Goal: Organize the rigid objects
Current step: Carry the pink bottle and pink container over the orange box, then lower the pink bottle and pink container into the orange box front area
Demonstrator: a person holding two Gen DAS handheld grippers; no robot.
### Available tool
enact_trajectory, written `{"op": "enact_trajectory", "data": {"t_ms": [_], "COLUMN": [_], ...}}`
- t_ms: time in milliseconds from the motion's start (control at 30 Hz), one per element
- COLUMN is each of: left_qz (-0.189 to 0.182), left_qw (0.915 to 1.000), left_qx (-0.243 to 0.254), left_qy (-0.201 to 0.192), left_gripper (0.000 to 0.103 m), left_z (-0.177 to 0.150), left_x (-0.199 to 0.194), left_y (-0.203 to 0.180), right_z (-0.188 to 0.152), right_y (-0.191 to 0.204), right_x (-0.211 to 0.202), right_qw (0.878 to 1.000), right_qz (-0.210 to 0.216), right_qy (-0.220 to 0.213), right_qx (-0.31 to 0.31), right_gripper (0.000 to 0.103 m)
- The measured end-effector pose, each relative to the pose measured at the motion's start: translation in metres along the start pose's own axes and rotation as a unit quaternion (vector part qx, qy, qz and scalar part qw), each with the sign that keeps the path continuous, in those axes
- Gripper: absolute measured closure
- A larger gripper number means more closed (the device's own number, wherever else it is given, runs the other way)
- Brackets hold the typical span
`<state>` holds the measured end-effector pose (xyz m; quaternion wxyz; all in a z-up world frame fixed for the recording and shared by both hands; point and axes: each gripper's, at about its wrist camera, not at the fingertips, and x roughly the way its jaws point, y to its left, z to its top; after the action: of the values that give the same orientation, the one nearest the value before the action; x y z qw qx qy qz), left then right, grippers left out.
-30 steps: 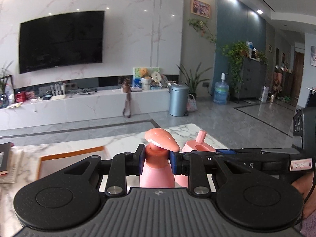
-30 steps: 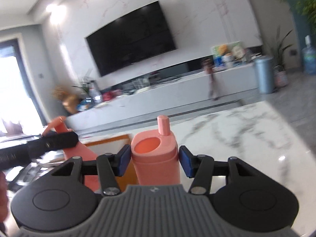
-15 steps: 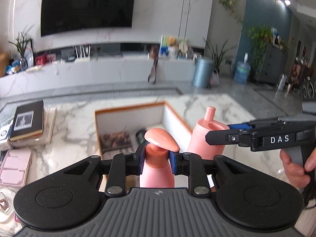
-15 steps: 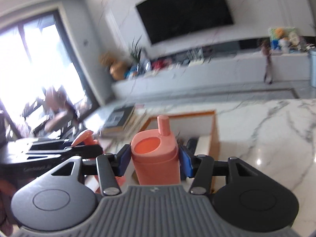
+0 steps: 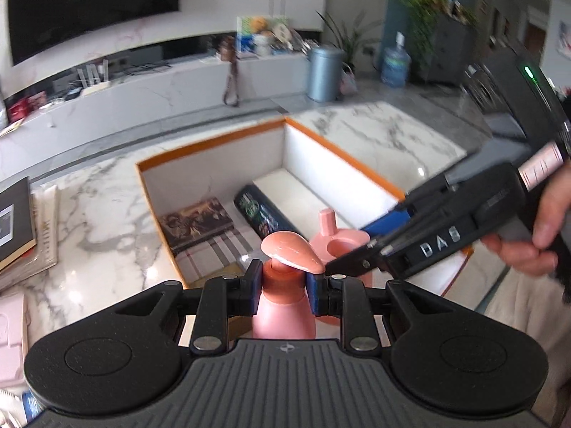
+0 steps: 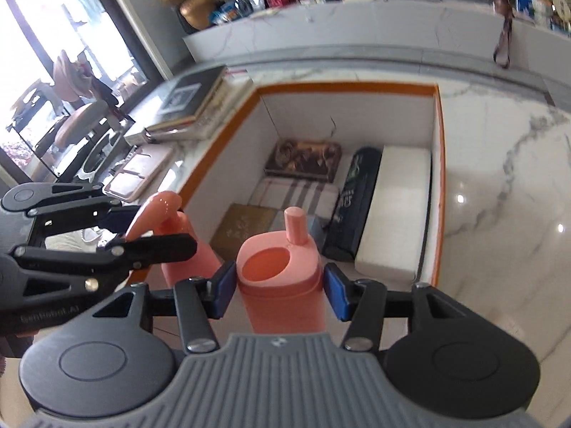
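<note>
Only lettering I can actually read: "DAS" in white on the side of my right gripper point(image 5: 360, 249), and a faint "GenRobot.AI" on my left gripper point(image 6: 150, 228). Everything else printed is too blurry.

The lower body of the pump bottle point(image 5: 283, 315) is hidden behind the left gripper point(image 5: 284, 283) housing; only its neck, shoulders and pump head show. The spouted bottle point(image 6: 282, 281) is likewise cut off below its shoulders by the right gripper point(image 6: 280, 290) body. The near wall of the orange-rimmed box point(image 6: 351, 90) is hidden behind both grippers. The book stack point(image 5: 16, 223) is cut off by the left edge. The hand point(image 5: 535, 228) is cut off at the right edge. Print on the dark packet point(image 6: 353, 201) is too blurred to read
</note>
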<state>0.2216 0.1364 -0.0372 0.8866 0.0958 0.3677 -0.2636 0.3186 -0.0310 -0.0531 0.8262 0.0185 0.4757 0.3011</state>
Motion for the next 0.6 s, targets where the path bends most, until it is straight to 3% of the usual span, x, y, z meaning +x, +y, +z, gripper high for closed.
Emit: {"op": "enact_trajectory", "data": {"t_ms": [200, 600], "left_qz": [-0.013, 0.034], "left_qw": [0.9969, 0.9935], "left_qx": [0.07, 0.103], "left_qy": [0.033, 0.034], "left_gripper": [0.075, 0.073], "left_z": [-0.008, -0.024], "left_x": [0.017, 0.03], "left_y": [-0.002, -0.012], "right_z": [0.007, 0.005], "right_y": [0.0, -0.002], "right_x": [0.023, 0.037], "right_qw": [1.0, 0.999], "right_qz": [-0.001, -0.004], "right_qy": [0.03, 0.04], "right_qx": [0.006, 0.011], "right_gripper": [0.048, 0.048]}}
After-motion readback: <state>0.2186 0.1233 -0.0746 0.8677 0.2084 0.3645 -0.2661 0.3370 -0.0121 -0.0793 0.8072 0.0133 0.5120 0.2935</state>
